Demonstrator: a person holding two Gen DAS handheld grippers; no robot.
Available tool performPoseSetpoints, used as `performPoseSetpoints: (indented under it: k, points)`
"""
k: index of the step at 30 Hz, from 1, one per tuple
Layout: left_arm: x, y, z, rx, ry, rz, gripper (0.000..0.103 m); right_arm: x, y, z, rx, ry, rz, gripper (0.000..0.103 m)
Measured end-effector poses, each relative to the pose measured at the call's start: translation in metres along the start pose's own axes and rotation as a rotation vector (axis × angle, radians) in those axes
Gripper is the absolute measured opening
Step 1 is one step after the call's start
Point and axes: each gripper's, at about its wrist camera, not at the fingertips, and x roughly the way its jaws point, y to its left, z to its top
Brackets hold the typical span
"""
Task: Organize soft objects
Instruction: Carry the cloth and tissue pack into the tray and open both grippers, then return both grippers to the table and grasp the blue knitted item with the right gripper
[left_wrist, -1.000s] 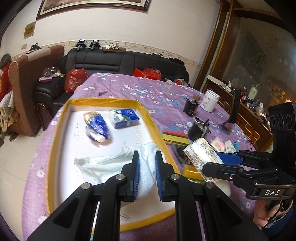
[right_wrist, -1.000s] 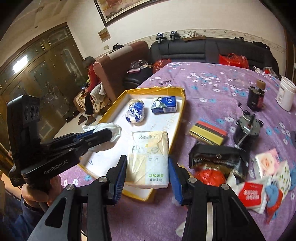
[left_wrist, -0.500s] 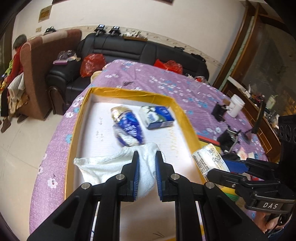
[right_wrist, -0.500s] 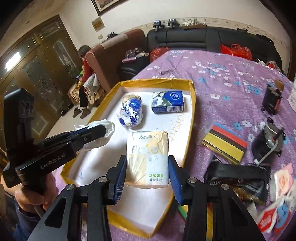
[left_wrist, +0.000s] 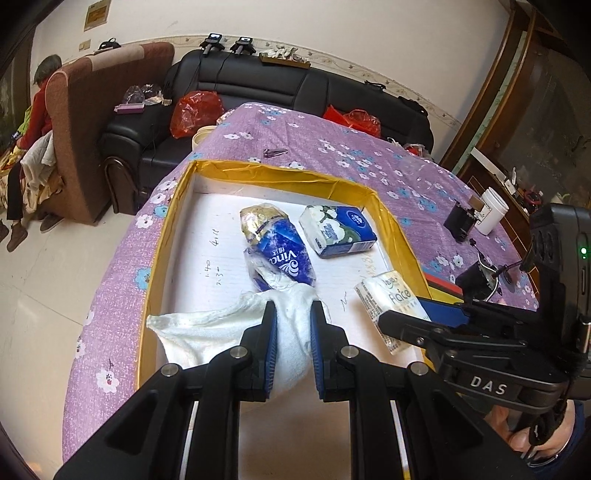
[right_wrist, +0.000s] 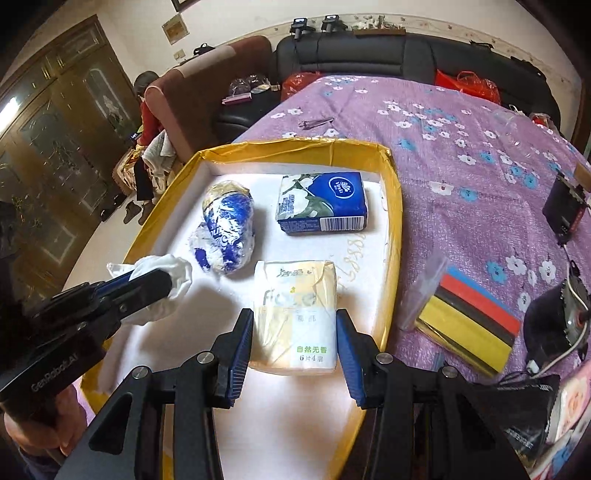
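Note:
My left gripper (left_wrist: 291, 314) is shut on a white cloth (left_wrist: 207, 332) and holds it over the near part of a yellow-rimmed tray (left_wrist: 159, 236). My right gripper (right_wrist: 294, 325) is shut on a cream tissue pack (right_wrist: 295, 314) over the tray (right_wrist: 393, 229); the pack also shows in the left wrist view (left_wrist: 391, 299). Inside the tray lie a blue-and-white wrapped roll (right_wrist: 227, 225) and a blue tissue box (right_wrist: 323, 206). The left gripper with the cloth (right_wrist: 162, 273) shows at the left of the right wrist view.
The tray sits on a table with a purple flowered cloth (right_wrist: 461, 166). Right of the tray lie a striped coloured packet (right_wrist: 469, 325), dark devices (right_wrist: 554, 321) and a black pouch (right_wrist: 517, 410). A black sofa (left_wrist: 258, 85) and a brown armchair (left_wrist: 85, 122) stand behind.
Both grippers have moved forward over the tray with the cloth and the tissue pack still held. The roll and box now look closer.

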Motion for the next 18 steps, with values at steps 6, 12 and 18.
performPoseSetpoints:
  k: [6,12,18]
  points:
    - [0.004,0.0,-0.001,-0.002,-0.001,-0.012,0.023,0.009,-0.001,0.002,0.011,0.009,0.002,0.052]
    - [-0.005,-0.003,-0.002,-0.005,-0.028,-0.016,0.045,-0.009,-0.004,-0.002,0.023,-0.027,0.028,0.055]
    - [-0.036,-0.027,-0.017,0.044,-0.086,-0.05,0.045,-0.047,-0.013,-0.029,0.033,-0.081,0.07,0.062]
